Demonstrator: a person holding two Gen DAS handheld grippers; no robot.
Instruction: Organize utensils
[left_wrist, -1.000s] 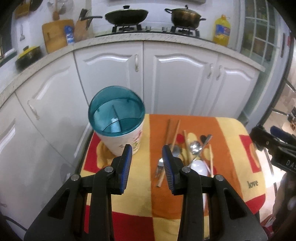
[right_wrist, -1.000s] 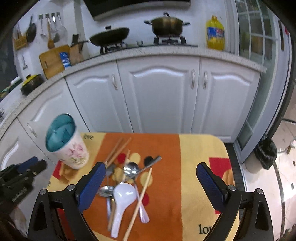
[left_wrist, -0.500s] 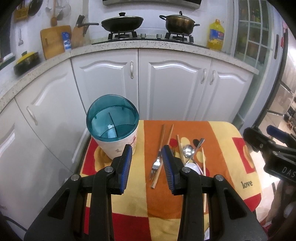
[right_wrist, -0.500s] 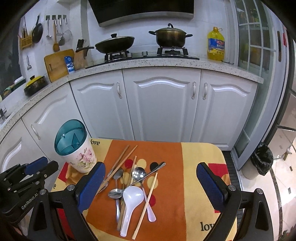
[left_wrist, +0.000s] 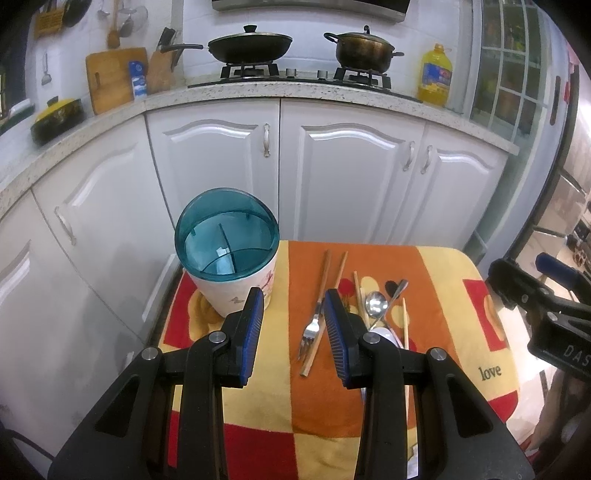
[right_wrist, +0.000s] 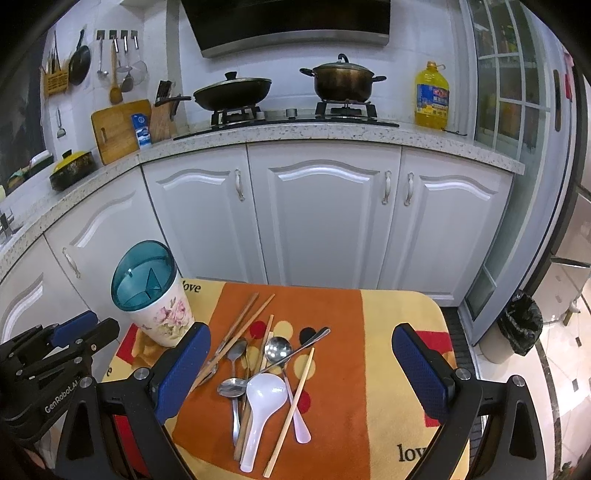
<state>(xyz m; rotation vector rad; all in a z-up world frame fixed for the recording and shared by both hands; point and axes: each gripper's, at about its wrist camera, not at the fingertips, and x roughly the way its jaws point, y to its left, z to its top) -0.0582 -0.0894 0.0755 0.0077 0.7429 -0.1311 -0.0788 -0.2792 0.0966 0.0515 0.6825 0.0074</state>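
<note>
L gripper: (left_wrist: 293, 306) jaws parted, moderate gap, nothing between the blue pads; hovers above near-left part of cloth, btw holder and utensil pile. Also seen at left edge of R view (right_wrist: 70, 334).
R gripper: (right_wrist: 301, 350) jaws spread wide, empty; hovers over the utensil pile, pile sits btw the two fingers in view. Seen at right edge of L view (left_wrist: 543, 291).
Holder: utensil holder (left_wrist: 236, 269) / (right_wrist: 155, 295), white w/ pink floral print, teal translucent top w/ dividers; upright on far-left corner of cloth. Inside looks empty of utensils.
Cloth: towel (right_wrist: 391, 325), orange/yellow/red blocks, "love" text; covers small table in front of cabinets.
Pile: utensils loose on orange stripe, right of holder, apart from it.
Chopsticks: wooden pair (right_wrist: 243, 332) angled toward far side, crossing fork; more single sticks (right_wrist: 291, 402) lie over the spoons.
Fork: metal fork (left_wrist: 314, 321), tines toward camera in L view, touching the chopstick pair.
Spoons: metal spoon (right_wrist: 279, 349) bowl up, centre of pile; 2nd metal spoon (right_wrist: 231, 387) lower left; white plastic soup spoon (right_wrist: 264, 398) on top, nearest R camera; long metal handle (right_wrist: 314, 338) runs diagonally over the pile.
Bkgd: white cabinets (right_wrist: 325, 221), speckled counter, wok (right_wrist: 231, 92) + pot (right_wrist: 341, 79) on hob, yellow oil bottle (right_wrist: 431, 98), cutting board (right_wrist: 118, 129), knife block, black bin bag (right_wrist: 521, 321) on floor at right.
</note>
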